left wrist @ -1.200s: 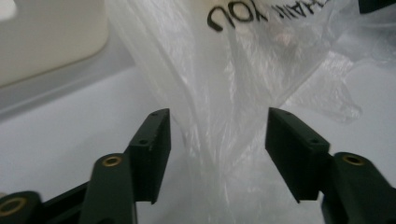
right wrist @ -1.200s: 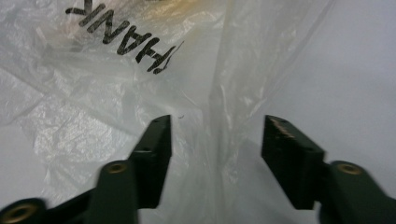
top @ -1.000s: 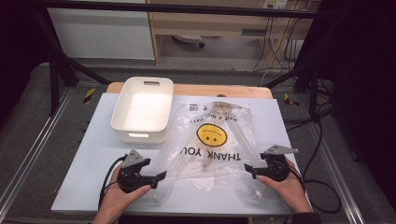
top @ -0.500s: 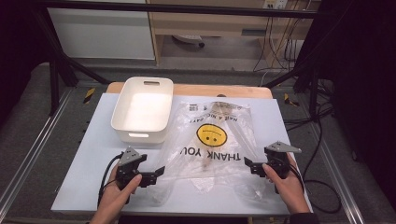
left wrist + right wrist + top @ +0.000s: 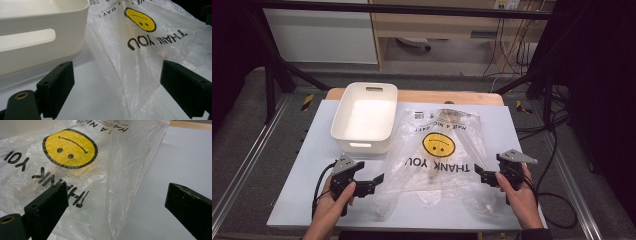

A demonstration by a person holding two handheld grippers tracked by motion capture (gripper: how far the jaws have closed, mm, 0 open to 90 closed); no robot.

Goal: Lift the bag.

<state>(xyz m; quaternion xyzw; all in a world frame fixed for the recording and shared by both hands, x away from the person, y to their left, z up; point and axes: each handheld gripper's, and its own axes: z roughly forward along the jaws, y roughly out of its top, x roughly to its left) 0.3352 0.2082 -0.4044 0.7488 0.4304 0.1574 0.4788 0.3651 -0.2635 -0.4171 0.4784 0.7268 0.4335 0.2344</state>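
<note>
A clear plastic bag (image 5: 439, 150) with a yellow smiley and "THANK YOU" print lies crumpled on the white table top (image 5: 307, 150), something pale inside it. My left gripper (image 5: 373, 183) is open at the bag's near left edge; in the left gripper view the bag (image 5: 140, 50) lies between and beyond the wide-apart jaws. My right gripper (image 5: 479, 173) is open at the bag's near right edge; in the right gripper view the bag (image 5: 75, 165) fills the left half between the jaws. Neither holds anything.
A white plastic bin (image 5: 365, 117) stands left of the bag, touching its edge, and shows as a bin (image 5: 37, 32) close ahead in the left gripper view. A wooden strip (image 5: 447, 96) runs along the table's far edge. Cables (image 5: 557, 150) hang off the right side.
Both hands have drawn slightly back toward the near edge of the table. The bag and bin have not moved.
</note>
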